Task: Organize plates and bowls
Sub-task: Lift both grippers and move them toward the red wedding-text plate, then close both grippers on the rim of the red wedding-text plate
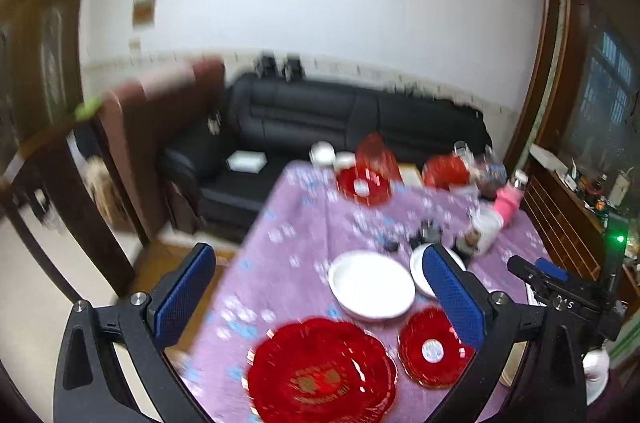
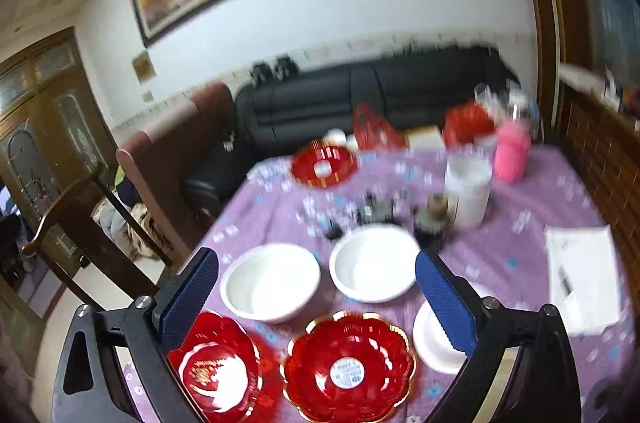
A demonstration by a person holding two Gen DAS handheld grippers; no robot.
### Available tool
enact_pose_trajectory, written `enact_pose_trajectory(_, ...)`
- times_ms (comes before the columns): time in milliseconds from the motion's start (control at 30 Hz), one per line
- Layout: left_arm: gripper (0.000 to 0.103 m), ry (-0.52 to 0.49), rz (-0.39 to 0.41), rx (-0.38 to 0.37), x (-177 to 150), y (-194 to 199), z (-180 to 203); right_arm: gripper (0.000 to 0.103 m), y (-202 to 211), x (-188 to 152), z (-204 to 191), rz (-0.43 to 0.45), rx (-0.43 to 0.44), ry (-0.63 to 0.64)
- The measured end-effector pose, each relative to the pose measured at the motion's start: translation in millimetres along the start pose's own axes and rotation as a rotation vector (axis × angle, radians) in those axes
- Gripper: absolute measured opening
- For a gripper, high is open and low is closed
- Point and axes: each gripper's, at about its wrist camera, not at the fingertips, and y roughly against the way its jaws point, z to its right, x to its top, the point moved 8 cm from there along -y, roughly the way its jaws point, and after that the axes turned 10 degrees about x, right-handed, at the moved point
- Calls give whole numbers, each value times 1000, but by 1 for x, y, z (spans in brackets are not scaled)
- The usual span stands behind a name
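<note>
White bowls (image 2: pixel 270 281) empty; red plates (image 2: pixel 348 367) bare

Little can be read here. The scalloped red translucent plastic bowl (image 2: pixel 347 366) carries a round white sticker (image 2: pixel 347 371) with blue print too blurred to make out, and the large red scalloped plate (image 1: pixel 321 375) bears gold characters that are likewise illegible. On the black body of the other claw (image 1: pixel 568 297) pale marks resembling "D4S" show faintly.

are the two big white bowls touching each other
Apart. The right wrist view shows purple tablecloth between the left white bowl and the right white bowl.
</note>
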Motion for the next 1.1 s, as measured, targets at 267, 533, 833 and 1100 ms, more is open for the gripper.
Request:
enact_pose_trajectory(267, 103, 23, -198, -40, -64, -83, 0, 96, -47, -63, 33, -181, -4, -52)
enact_pose_trajectory(533, 103, 106, -282, -2, -116, -116, -50, 84, -81, -126, -18, -334, 184, -25)
enact_pose_trajectory(833, 103, 169, -344, -43, -150, -131, -81, 67, -116, -167, -67, -438, 241, -2)
enact_pose_trajectory(1100, 89, 185, -450, -127, -188, -155, -54, 50, -134, -180, -75, -472, 174, 23)
